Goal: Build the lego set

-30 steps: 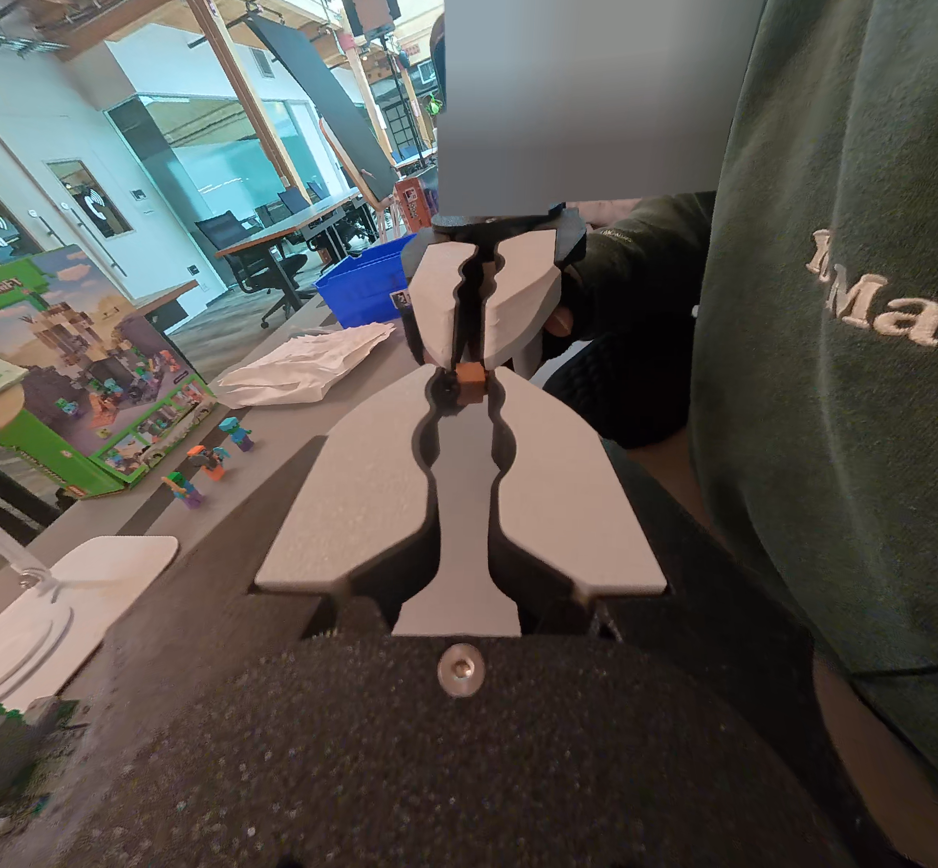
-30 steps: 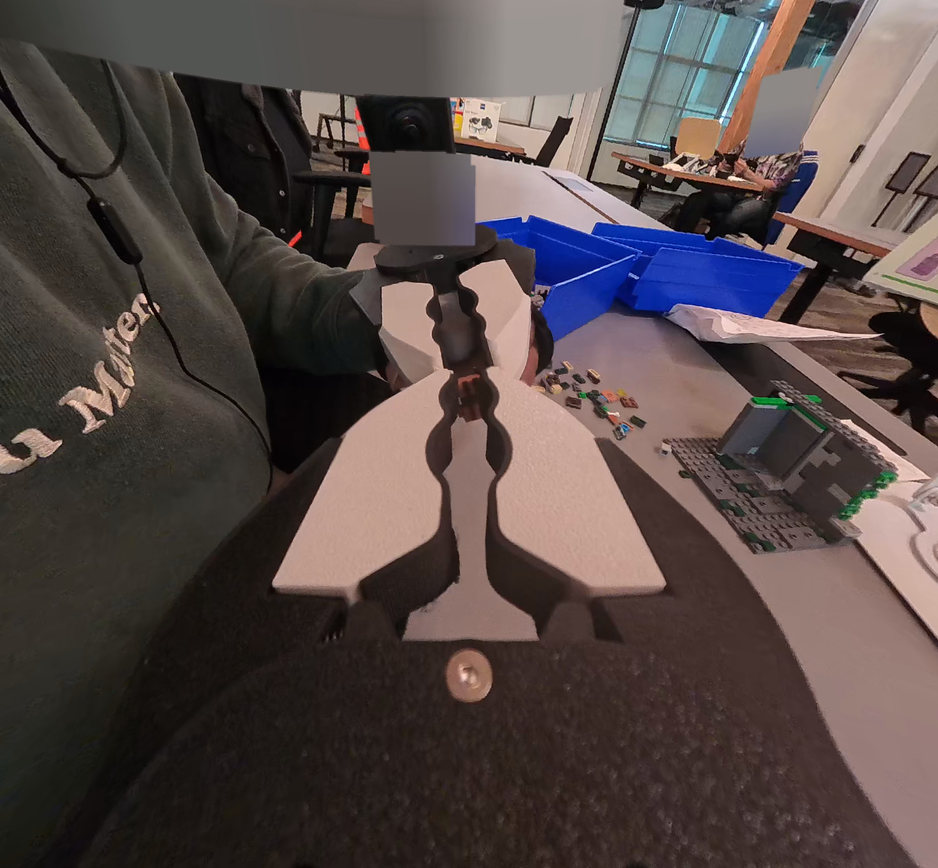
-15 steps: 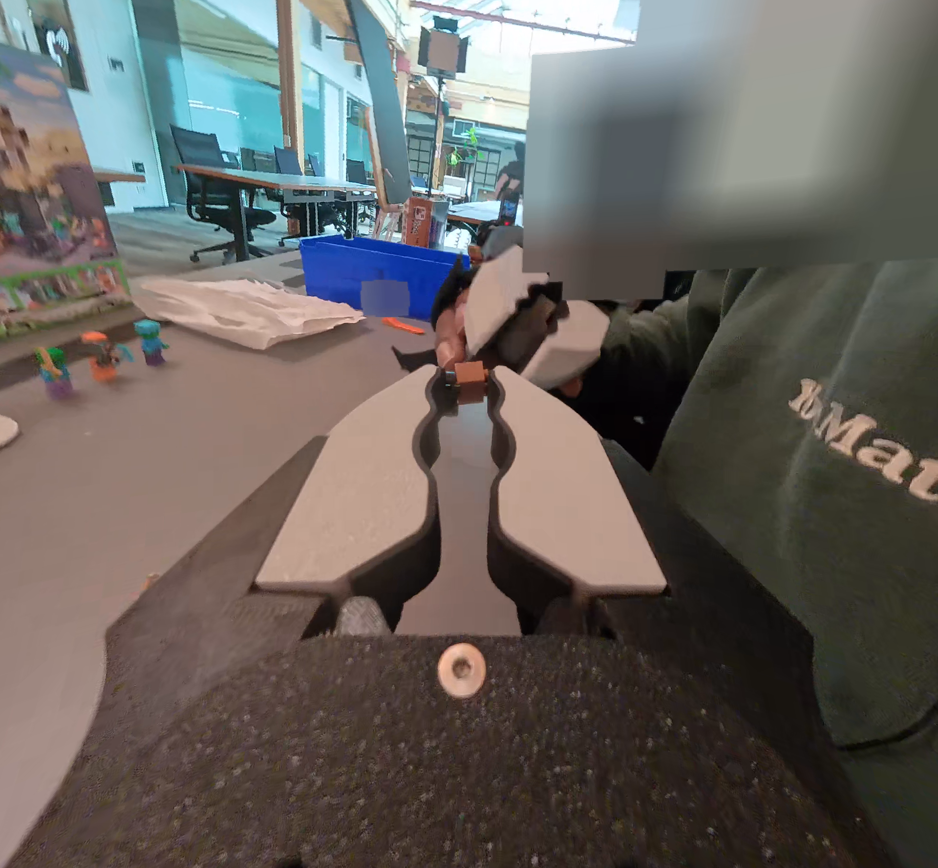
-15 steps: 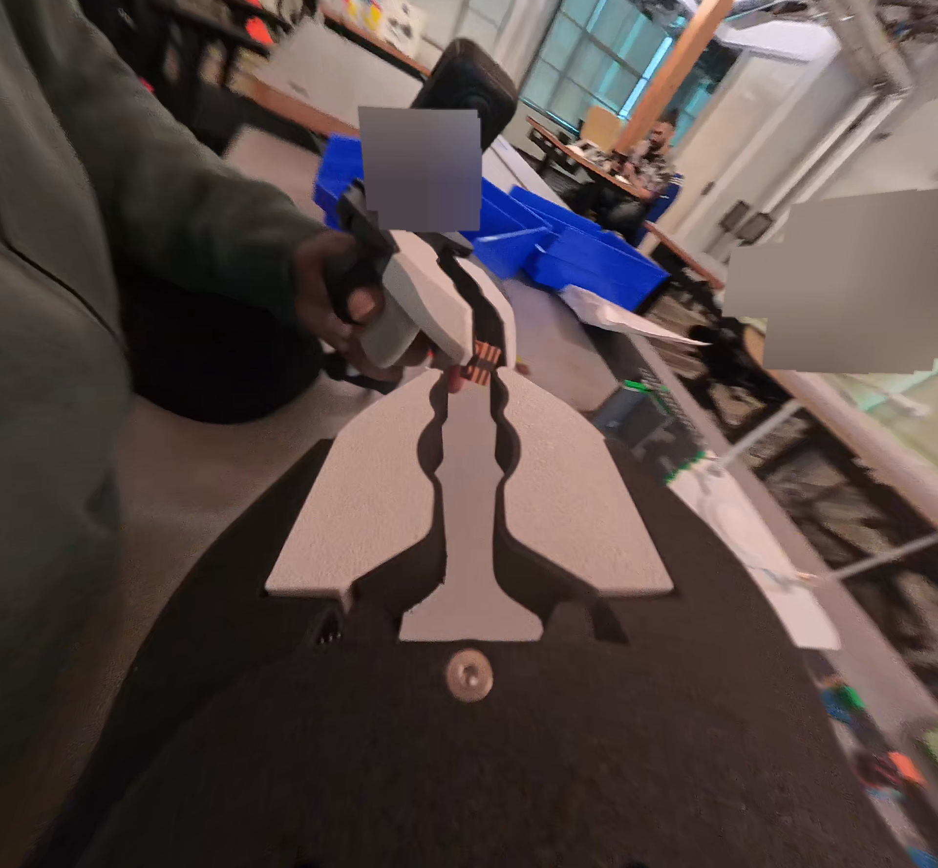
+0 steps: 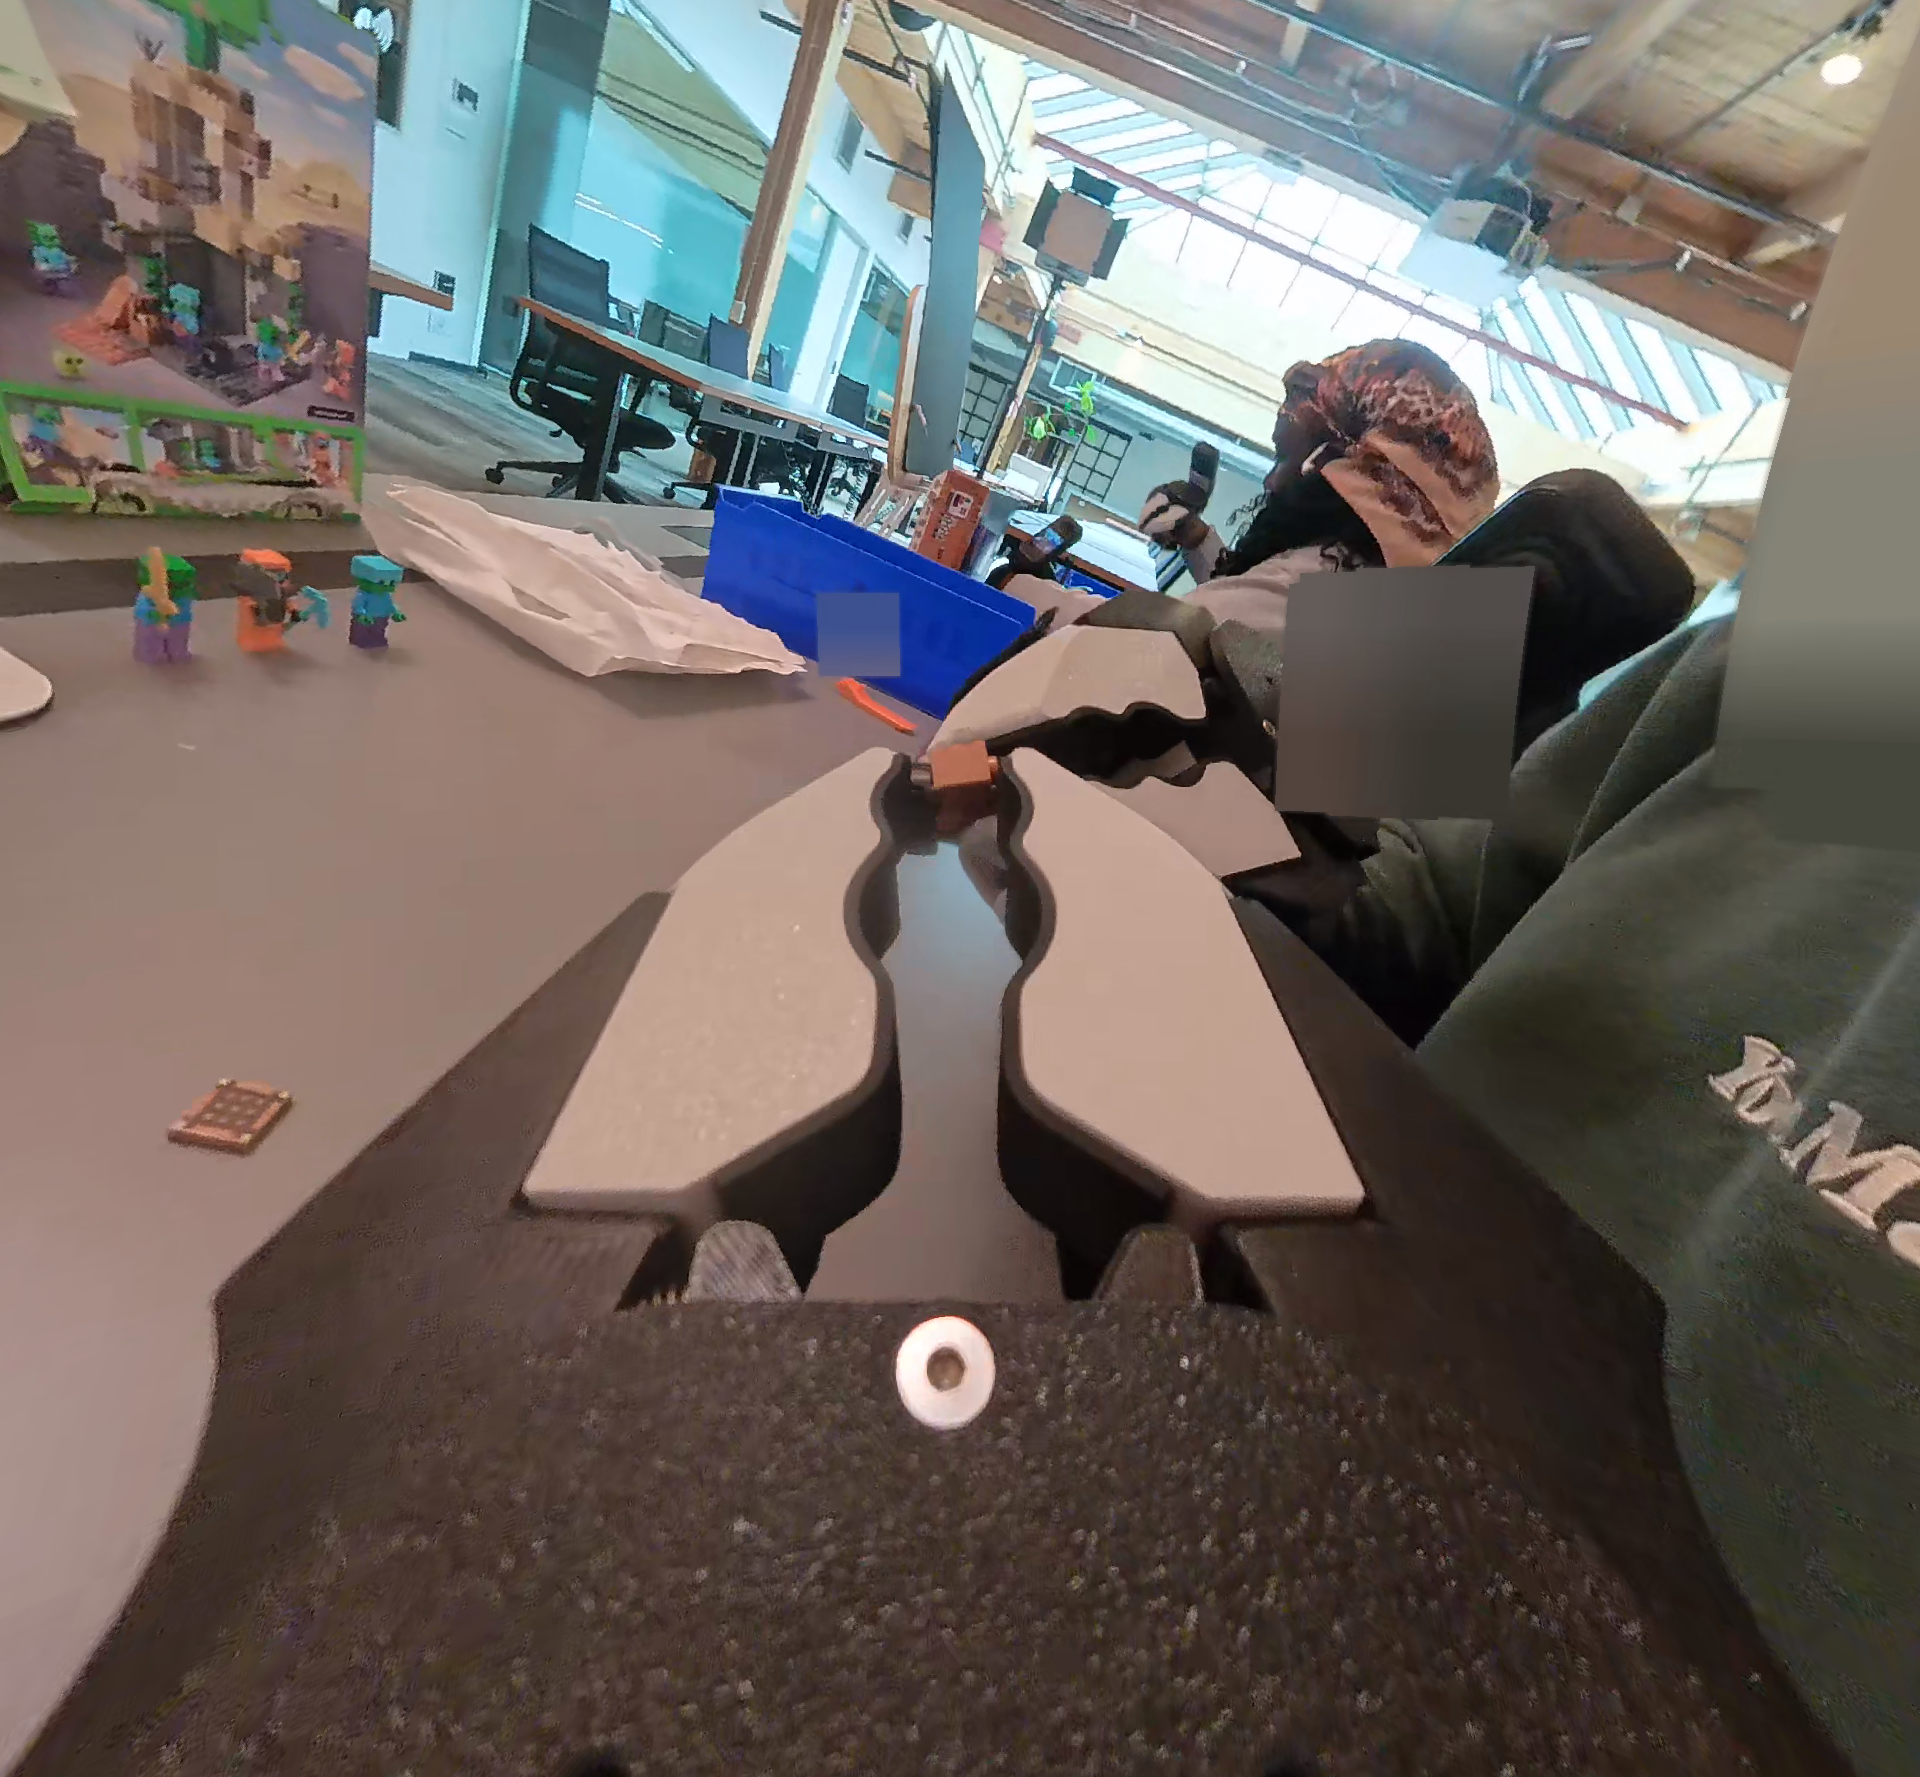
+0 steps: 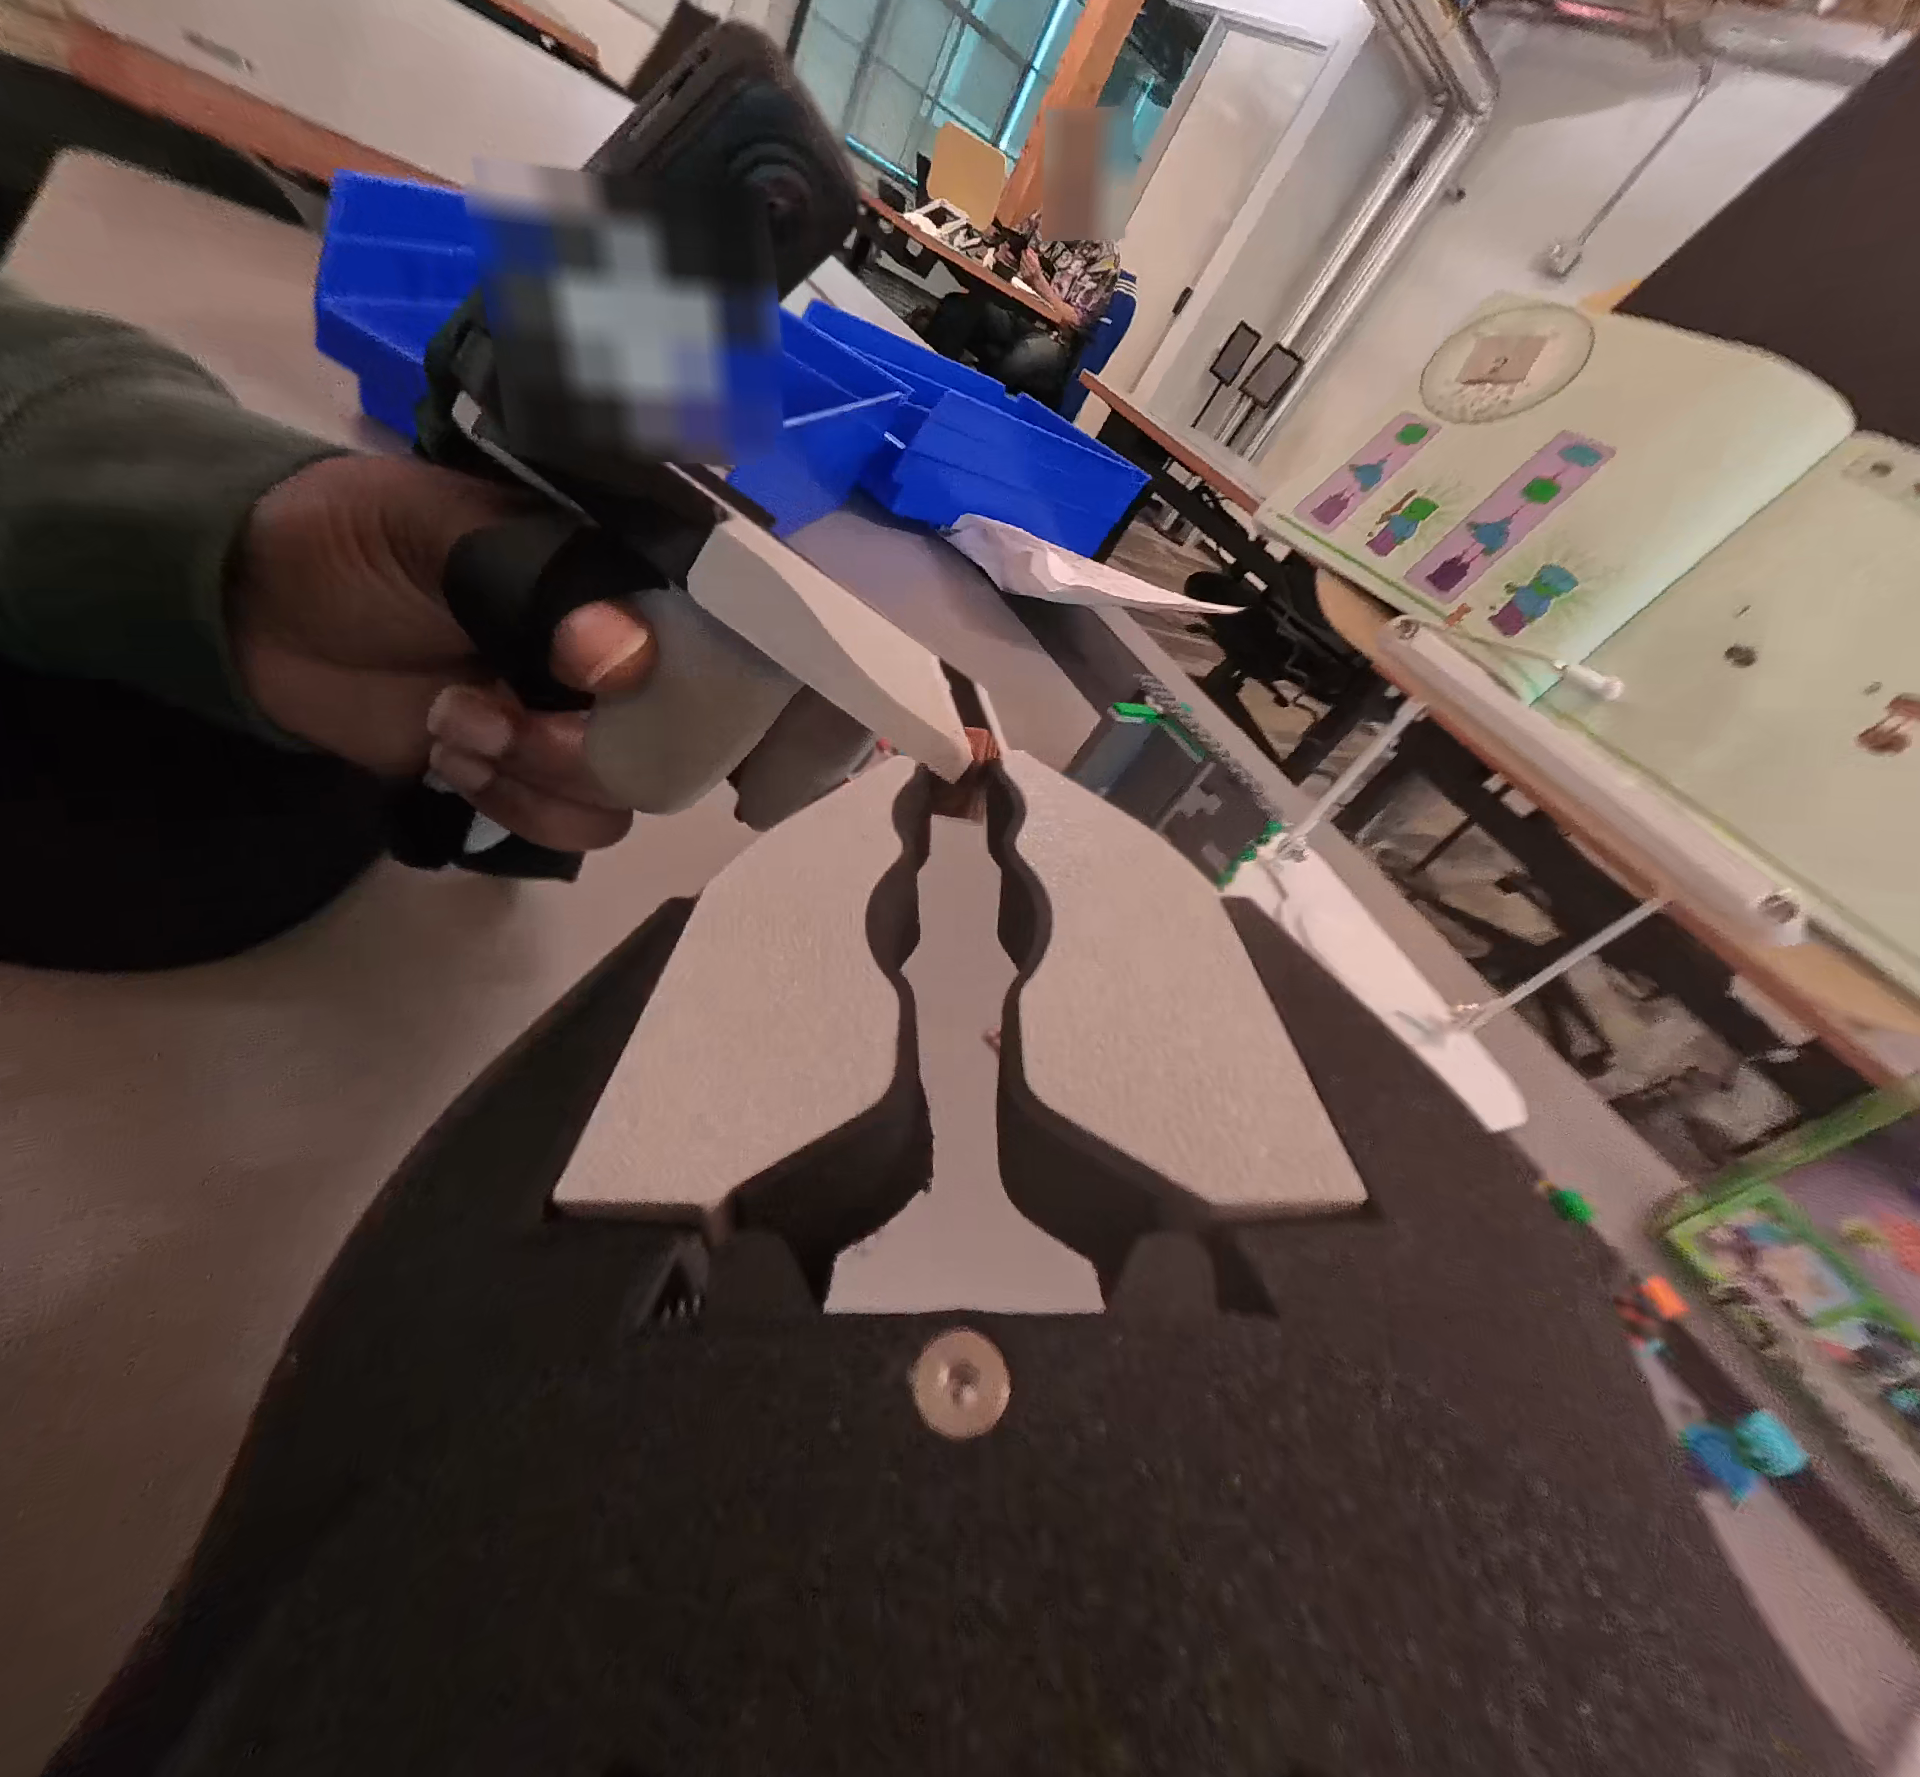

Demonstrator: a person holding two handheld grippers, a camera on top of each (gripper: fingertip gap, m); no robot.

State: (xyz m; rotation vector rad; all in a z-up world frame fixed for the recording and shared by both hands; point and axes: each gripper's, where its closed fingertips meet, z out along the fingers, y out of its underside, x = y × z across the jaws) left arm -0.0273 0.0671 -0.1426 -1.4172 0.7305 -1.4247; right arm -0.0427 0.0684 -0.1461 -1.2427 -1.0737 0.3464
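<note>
1. My left gripper is raised above the desk near its front edge, its fingers drawn close on a small brown lego piece pinched at the very tips.
2. My right gripper meets it tip to tip from the opposite side; its fingers are also nearly together, and the same brown piece sits at their tips, though I cannot tell whether they truly grip it or only press against it.
3. In the right wrist view my left hand wraps the left tool's handle, fingers curled around it, the green sleeve reaching in from the left; that tool slants down toward the meeting point.
4. In the left wrist view the right tool comes in from the right, lying almost level, one finger above the other.
5. A small tan grid tile lies flat on the desk to the left of my left gripper.
6. Farther along the desk, three minifigures stand in a row, just beside a crumpled white bag.
7. Behind them the set's box stands upright near the far left corner.
8. A blue bin sits toward the far edge.
9. The partly built grey model shows just beyond my right gripper's tips.
</note>
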